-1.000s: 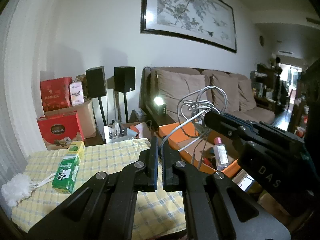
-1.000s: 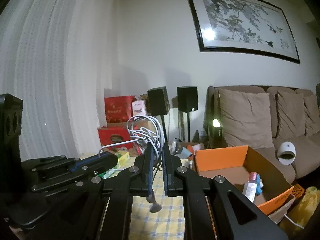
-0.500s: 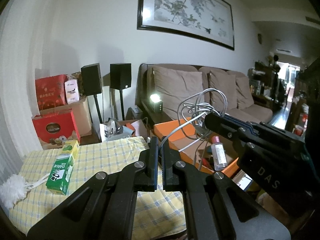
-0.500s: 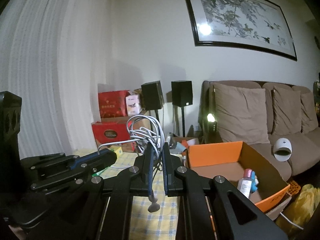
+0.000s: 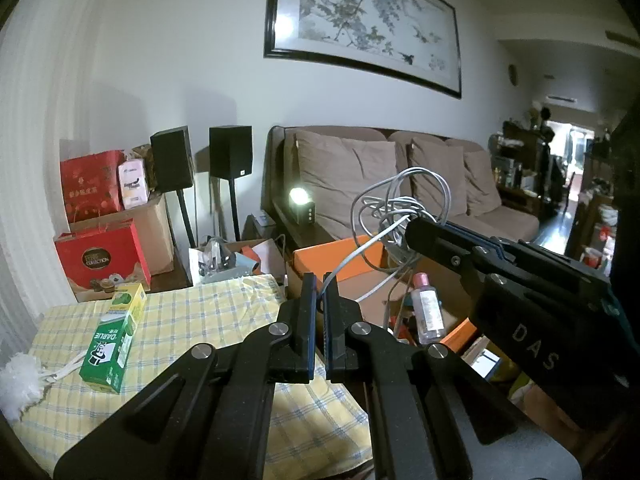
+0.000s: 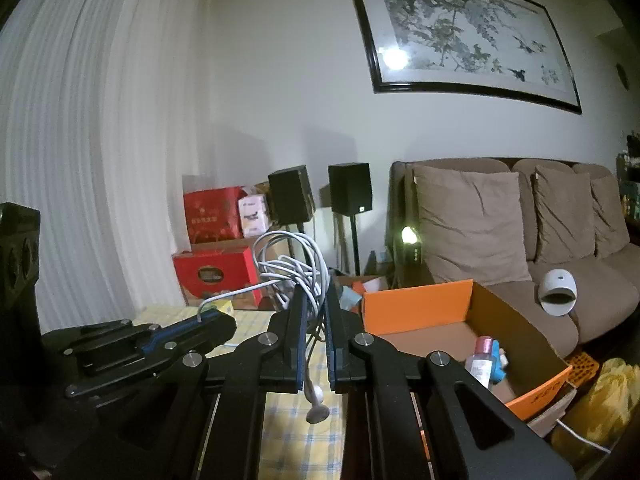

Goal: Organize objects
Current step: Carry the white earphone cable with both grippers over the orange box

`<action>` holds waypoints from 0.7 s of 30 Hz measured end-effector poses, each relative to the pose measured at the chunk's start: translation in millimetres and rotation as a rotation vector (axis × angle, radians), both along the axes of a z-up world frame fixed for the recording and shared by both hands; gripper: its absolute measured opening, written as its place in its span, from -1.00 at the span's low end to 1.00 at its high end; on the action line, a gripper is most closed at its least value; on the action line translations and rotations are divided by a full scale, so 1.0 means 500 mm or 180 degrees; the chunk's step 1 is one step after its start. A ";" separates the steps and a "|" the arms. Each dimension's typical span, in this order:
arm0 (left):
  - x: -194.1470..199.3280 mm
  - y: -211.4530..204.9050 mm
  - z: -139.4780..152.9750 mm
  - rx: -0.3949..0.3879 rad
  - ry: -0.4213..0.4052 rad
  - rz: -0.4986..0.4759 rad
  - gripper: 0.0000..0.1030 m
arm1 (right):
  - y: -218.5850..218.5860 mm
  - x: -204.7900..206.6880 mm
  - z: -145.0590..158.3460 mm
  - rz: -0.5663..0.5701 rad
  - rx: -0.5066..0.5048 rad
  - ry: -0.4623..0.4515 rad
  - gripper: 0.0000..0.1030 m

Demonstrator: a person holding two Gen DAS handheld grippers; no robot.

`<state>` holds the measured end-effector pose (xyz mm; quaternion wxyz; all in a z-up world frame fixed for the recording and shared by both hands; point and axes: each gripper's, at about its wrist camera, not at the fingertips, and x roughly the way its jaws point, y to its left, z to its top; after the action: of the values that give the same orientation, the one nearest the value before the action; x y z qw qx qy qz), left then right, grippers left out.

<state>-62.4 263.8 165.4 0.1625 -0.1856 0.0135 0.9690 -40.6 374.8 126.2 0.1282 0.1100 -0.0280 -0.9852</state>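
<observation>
Cable (image 6: pixel 296 264), a white tangled bundle, hangs in the air between both grippers. One strand is pinched in the nearly closed left gripper (image 5: pixel 319 280) above the checked tablecloth (image 5: pixel 208 320). The coiled mass is clamped in the narrow jaws of the right gripper (image 6: pixel 316 300), with an earbud (image 6: pixel 318 414) dangling below. On the cloth lie a green carton (image 5: pixel 116 340) and a white fluffy brush (image 5: pixel 16 380). Just beyond the table stands an orange box (image 6: pixel 420 304) holding a small bottle (image 6: pixel 480 360). Farther back are a sofa (image 6: pixel 500 232), two speakers (image 6: pixel 320 192) and red boxes (image 5: pixel 100 256).
</observation>
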 end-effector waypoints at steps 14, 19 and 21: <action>-0.012 0.027 0.012 0.0024 0.0022 -0.0058 -0.95 | 0.025 -0.007 0.010 -0.0159 0.0039 0.0022 -0.88; -0.013 0.039 0.018 0.0026 0.0049 -0.0082 -0.95 | 0.038 -0.008 0.012 -0.0190 0.0038 0.0014 -0.88; -0.012 0.042 0.020 0.0031 0.0057 -0.0088 -0.95 | 0.041 -0.008 0.012 -0.0200 0.0044 0.0013 -0.88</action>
<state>-68.6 285.0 175.5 0.1766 -0.1758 0.0127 0.9684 -44.9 395.3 132.4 0.0966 0.1080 -0.0243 -0.9891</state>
